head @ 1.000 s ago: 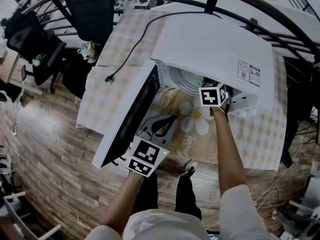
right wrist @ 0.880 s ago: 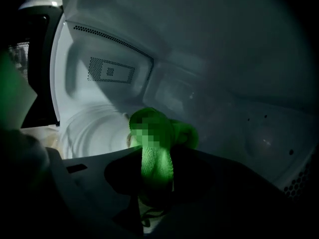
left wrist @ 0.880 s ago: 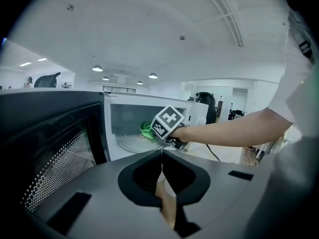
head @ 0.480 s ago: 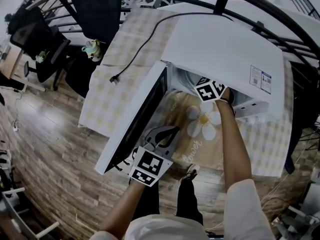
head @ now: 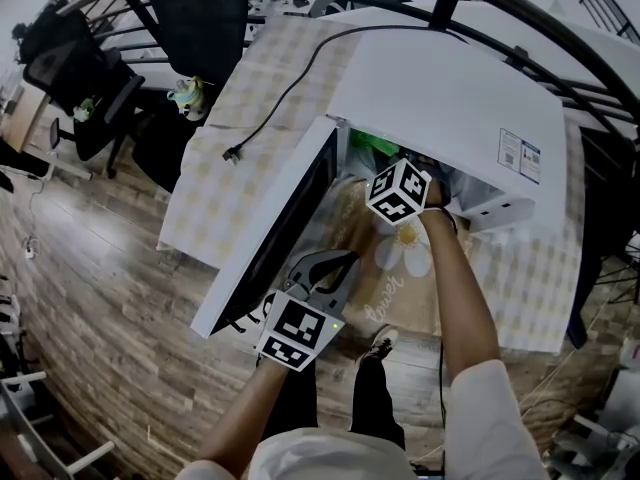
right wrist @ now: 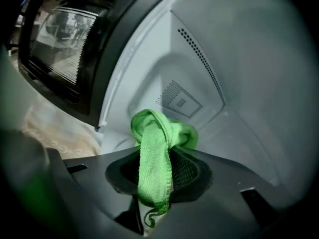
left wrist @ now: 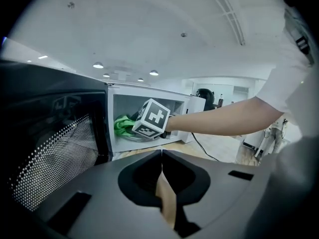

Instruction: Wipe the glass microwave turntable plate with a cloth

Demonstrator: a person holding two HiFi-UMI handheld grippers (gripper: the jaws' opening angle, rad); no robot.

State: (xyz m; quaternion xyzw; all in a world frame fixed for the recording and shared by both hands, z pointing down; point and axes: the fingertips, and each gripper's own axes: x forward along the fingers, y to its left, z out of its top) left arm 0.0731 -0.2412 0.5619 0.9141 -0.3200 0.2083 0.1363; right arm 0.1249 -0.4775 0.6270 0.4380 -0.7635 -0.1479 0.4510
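While we reached our right arm straight into the open microwave [head: 440, 88], the right gripper [right wrist: 154, 183] was clamped on the green cloth [right wrist: 157, 148], with the glass turntable plate [left wrist: 130, 138] just beneath. Our left gripper [left wrist: 162, 171], jaws together and empty, hung beside the door [head: 270, 238]. A checked tablecloth [head: 215, 208] lay below, and we could not read the label [head: 522, 156].

White short sleeves [head: 478, 408], dark trousers [head: 372, 408], a dark shoe [head: 379, 340] with a pale sole. The left gripper [head: 345, 258] and right gripper [right wrist: 154, 183] are dark grey, smoothly moulded. Each carries a white cube [head: 398, 191] with black square markers.
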